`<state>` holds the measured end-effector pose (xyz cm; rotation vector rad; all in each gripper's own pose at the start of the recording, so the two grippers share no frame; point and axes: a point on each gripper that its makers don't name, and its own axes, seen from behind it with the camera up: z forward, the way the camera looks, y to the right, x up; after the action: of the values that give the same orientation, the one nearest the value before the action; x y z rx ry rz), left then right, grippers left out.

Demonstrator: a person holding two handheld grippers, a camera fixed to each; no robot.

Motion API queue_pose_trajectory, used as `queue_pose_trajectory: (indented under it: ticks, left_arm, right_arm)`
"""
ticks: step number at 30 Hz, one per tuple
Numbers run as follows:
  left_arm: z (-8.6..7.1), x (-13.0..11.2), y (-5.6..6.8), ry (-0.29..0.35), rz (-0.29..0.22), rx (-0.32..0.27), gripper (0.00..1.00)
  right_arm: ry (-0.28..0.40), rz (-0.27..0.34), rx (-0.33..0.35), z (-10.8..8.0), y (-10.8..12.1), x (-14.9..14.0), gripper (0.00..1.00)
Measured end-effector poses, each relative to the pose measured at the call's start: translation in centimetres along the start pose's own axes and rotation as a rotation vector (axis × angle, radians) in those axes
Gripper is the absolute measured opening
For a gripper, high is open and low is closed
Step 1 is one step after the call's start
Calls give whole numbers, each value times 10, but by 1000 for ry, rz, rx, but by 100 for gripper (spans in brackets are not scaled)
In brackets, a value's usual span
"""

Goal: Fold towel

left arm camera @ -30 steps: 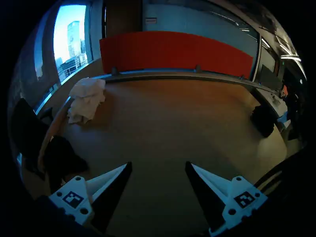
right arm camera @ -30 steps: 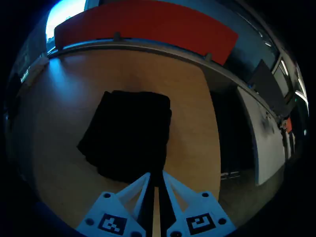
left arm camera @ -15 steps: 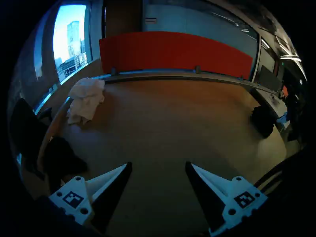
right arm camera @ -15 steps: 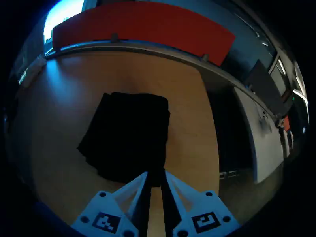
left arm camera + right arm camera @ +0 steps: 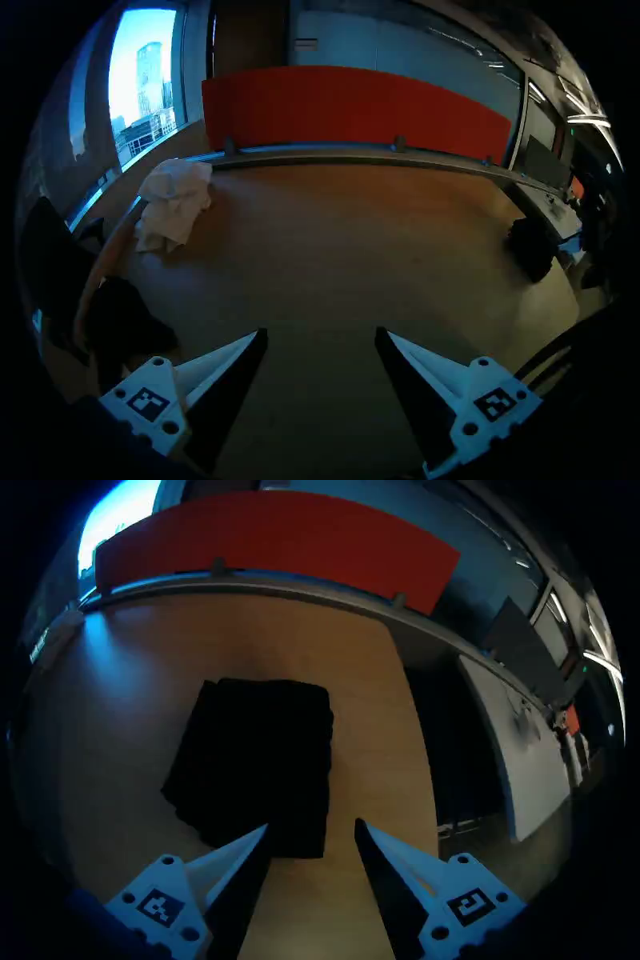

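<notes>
A black towel lies folded into a rough rectangle on the wooden table. My right gripper stands open just above the towel's near edge, one finger on either side of its near right corner, pressing on nothing. In the left gripper view, my left gripper is open over bare table, with nothing between its fingers. A crumpled white towel sits far off at the table's back left.
A red partition on a metal rail runs along the table's far edge. A dark heap lies by the left finger, and a black shape sits at the table's right edge. The table drops off right of the black towel.
My right gripper has gone from shut on the black towel's near edge to open, leaving the towel flat on the table. The left gripper has stayed put.
</notes>
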<state>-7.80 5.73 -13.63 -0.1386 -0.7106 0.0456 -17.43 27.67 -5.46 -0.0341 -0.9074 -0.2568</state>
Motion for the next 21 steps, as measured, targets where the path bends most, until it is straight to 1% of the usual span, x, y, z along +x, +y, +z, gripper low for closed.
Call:
queue_pose_trajectory:
  ticks: [3, 5, 11, 15, 18, 21]
  left_arm:
    - [0, -1, -1, 2, -1, -1, 100]
    - [0, -1, -2, 3, -3, 0, 100]
    - [0, 0, -5, 13, -10, 2, 100]
    - [0, 3, -8, 24, -13, 6, 100]
    - [0, 6, -9, 31, -17, 7, 100]
    - [1, 8, -9, 38, -22, 8, 100]
  right_arm:
    - [16, 11, 8, -3, -5, 4, 74]
    - [29, 19, 16, -4, -9, 8, 83]
    - [68, 49, 19, -10, -20, 19, 85]
    - [108, 97, 22, -15, -28, 31, 96]
    - [148, 134, 24, -19, -34, 41, 96]
    - [184, 159, 18, -22, -39, 49, 96]
